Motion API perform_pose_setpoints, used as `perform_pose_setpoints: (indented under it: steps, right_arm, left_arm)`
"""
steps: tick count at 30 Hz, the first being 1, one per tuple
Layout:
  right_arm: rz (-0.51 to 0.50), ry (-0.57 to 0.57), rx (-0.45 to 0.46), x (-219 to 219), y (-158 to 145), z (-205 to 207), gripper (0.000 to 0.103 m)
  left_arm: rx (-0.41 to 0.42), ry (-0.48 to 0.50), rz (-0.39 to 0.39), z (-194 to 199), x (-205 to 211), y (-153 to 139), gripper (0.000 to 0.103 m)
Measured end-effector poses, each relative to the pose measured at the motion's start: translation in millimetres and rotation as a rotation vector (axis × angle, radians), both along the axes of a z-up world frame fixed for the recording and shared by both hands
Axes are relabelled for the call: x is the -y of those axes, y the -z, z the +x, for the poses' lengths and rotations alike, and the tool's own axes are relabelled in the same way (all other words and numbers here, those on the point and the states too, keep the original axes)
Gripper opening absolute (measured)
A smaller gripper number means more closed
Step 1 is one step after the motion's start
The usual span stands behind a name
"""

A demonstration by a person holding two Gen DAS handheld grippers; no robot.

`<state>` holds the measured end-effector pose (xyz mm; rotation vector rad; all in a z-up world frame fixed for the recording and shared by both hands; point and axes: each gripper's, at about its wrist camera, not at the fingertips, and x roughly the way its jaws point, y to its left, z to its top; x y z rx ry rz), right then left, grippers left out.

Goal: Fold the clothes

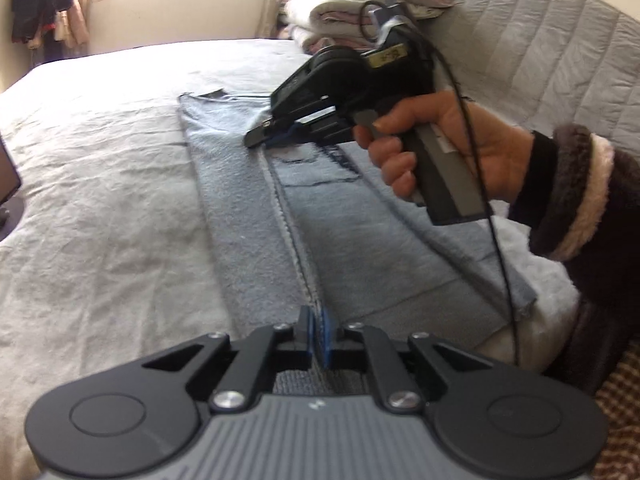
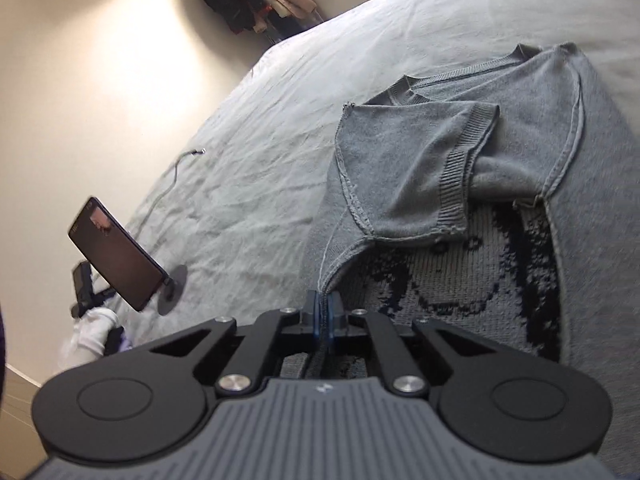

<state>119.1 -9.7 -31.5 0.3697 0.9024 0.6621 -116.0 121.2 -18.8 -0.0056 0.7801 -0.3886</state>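
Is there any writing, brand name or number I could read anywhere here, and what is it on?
Nothing here reads clearly.
Yellow label on the right gripper: dark print, too blurred to read.
Small pale mark on the gripper body: a logo, no letters legible.
Phone on its stand: screen dark, no text.
Sweater: a knitted dark picture, no words.

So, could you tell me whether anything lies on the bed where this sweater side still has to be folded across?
Nothing visible does. Both grippers, left gripper and right gripper, are shut on the grey sweater edge; the phone on its stand sits off to the side on the sheet.
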Motion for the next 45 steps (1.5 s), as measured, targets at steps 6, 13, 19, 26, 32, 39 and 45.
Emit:
perform_pose_setpoints:
  steps: [6,13,19,26,32,39,45]
  right_arm:
    - [-0.114,-0.010,-0.041,-1.0,17.7,-4.5,0.014]
    - [-0.103,0.037,-0.006,21.5,-0.5,8.7,0.044]
    - [-0.068,0.146,-0.010,34.4,10.4,41.4,0.044]
    - [-0.039,0.116,-0.003,35.3,22.8,56.3,0.006]
    - [-0.078,0.077,0.004,50.5,10.4,58.1,0.012]
    - [-0.047,0.135,0.022,63.7,-2.4,88.3,0.040]
    - [-0.060,0.250,0.053,57.5,18.8,127.8,0.039]
  left_arm:
    - [-0.046,0.093,-0.037,0.2,6.9,-0.7,0.012]
    - [-0.011,0.052,-0.063,22.1,2.0,-30.3,0.027]
    - [0.074,-0.039,-0.107,74.6,-8.5,-22.9,0.026]
    - [0.130,-0.137,-0.218,124.2,-12.6,10.9,0.026]
    - [0.057,-0.139,-0.241,155.4,-8.9,30.9,0.026]
    - [0.057,-0.131,-0.314,171.9,-16.8,36.1,0.026]
    - [0.051,-0.154,-0.328,188.5,-16.2,40.8,0.026]
